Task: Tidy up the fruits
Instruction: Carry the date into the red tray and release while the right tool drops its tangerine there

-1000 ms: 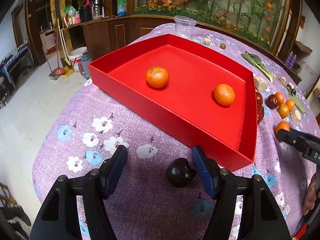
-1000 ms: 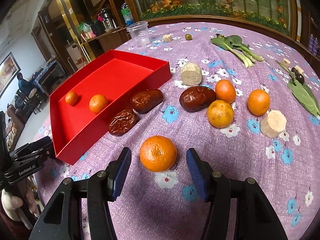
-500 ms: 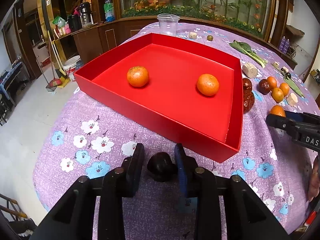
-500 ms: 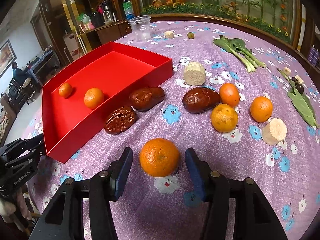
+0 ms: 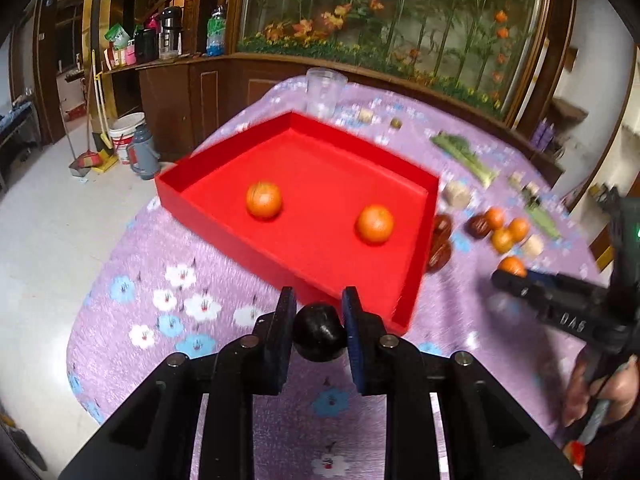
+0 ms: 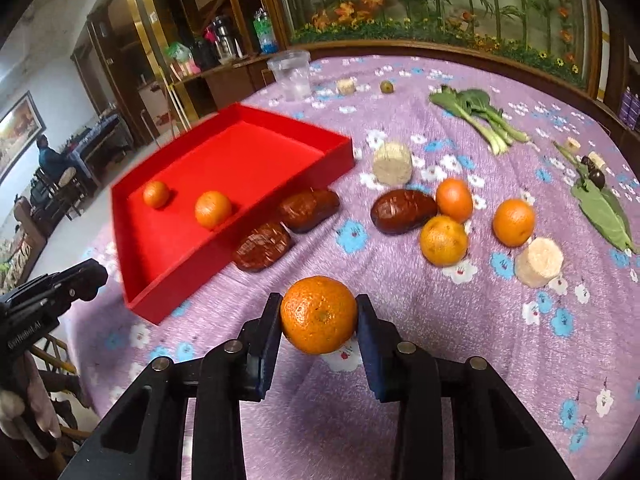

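Fruit sorting is going on at the flowered table (image 6: 460, 360), and both claws are now loaded. Farthest left, the left claw (image 5: 318, 330) is clamping a small dark fruit (image 5: 319, 338), its pads pressing either side, with the fruit hanging in front of the near corner of the red tray (image 5: 280, 256). Two oranges are already sitting inside that tray. Beside it, three wrinkled brown dates and several loose oranges are waiting on the cloth. To the right, the right claw (image 6: 318, 316) has just been closing its jaws, and the pads are now gripping a large orange (image 6: 319, 314) at its widest part. To do this step well, I'd say each hand should be lifting clear of the tray wall before crossing it, keeping the squeeze steady, and lowering onto bare tray floor away from the two oranges so nothing rolls.
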The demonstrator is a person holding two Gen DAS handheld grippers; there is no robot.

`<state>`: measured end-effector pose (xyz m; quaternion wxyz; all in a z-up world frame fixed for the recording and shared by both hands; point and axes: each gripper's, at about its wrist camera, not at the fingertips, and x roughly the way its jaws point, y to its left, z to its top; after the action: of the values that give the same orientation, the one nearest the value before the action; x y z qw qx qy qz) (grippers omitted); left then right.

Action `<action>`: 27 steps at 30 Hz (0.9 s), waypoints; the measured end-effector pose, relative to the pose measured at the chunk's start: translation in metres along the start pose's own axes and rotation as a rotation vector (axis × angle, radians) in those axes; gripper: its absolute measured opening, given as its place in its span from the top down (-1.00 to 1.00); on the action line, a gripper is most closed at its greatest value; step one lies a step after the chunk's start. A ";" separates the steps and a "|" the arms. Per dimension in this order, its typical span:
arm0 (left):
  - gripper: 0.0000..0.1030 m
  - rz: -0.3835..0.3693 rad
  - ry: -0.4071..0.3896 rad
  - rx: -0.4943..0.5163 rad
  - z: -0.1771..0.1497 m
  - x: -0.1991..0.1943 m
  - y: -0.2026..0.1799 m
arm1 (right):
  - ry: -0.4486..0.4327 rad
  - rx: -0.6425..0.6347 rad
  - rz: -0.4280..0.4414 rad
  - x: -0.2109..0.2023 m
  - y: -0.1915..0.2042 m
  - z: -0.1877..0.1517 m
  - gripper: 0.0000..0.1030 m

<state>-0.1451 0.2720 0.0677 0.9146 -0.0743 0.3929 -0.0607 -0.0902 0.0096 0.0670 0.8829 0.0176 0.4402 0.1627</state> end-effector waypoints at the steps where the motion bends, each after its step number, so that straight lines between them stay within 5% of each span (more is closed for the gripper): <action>1: 0.56 -0.007 -0.012 -0.003 0.005 -0.004 0.000 | -0.014 -0.001 0.010 -0.006 0.002 0.002 0.24; 12: 0.56 0.013 -0.084 -0.003 0.073 0.003 0.003 | -0.079 -0.073 0.117 -0.025 0.043 0.053 0.23; 27: 0.55 0.070 0.040 -0.100 0.093 0.092 0.044 | 0.045 -0.052 0.221 0.071 0.082 0.080 0.23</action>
<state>-0.0122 0.3075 0.0573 0.9032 -0.1048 0.4161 -0.0106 -0.0099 0.1177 0.0757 0.8495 0.0394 0.4509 0.2710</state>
